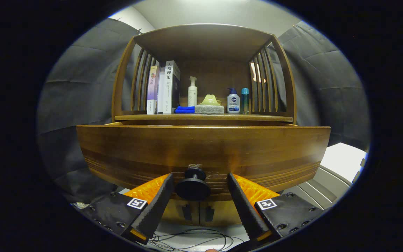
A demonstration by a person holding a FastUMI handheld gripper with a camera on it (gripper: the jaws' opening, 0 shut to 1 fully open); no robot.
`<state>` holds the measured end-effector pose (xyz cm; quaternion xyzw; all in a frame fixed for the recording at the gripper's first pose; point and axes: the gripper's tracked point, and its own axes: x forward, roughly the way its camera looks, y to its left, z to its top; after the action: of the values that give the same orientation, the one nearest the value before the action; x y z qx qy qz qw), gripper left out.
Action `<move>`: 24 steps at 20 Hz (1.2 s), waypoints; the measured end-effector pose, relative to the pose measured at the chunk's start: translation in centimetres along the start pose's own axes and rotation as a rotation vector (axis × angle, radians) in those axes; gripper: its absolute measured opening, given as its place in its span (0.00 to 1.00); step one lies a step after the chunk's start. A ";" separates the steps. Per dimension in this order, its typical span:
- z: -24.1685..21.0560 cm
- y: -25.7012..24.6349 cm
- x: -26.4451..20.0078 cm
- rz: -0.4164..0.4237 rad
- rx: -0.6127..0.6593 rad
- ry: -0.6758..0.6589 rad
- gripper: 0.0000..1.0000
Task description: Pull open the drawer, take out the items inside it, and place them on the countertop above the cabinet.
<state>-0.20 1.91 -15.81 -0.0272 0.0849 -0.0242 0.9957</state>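
Wooden drawer (201, 147), one knob (192, 185) between seemingly untouching tongs (198, 182).

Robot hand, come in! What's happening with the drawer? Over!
Hand-held gripper open, fingers either side of the drawer knob. Drawer partly out. Nothing blocking.

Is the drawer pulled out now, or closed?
Pulled out: the drawer front stands forward of the countertop. The open tongs straddle its knob.
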 end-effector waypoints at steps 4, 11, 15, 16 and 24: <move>0.0 0.1 0.3 -0.005 -0.004 0.003 0.98; 0.3 -0.1 1.8 -0.006 -0.009 0.006 0.98; 0.5 -0.1 2.9 -0.006 -0.011 0.009 0.98; 0.6 -0.1 3.2 -0.006 -0.013 0.010 0.98; 0.9 -0.3 5.4 -0.009 -0.024 0.016 0.98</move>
<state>5.30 1.40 -15.86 -0.0392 0.0930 -0.0278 0.9945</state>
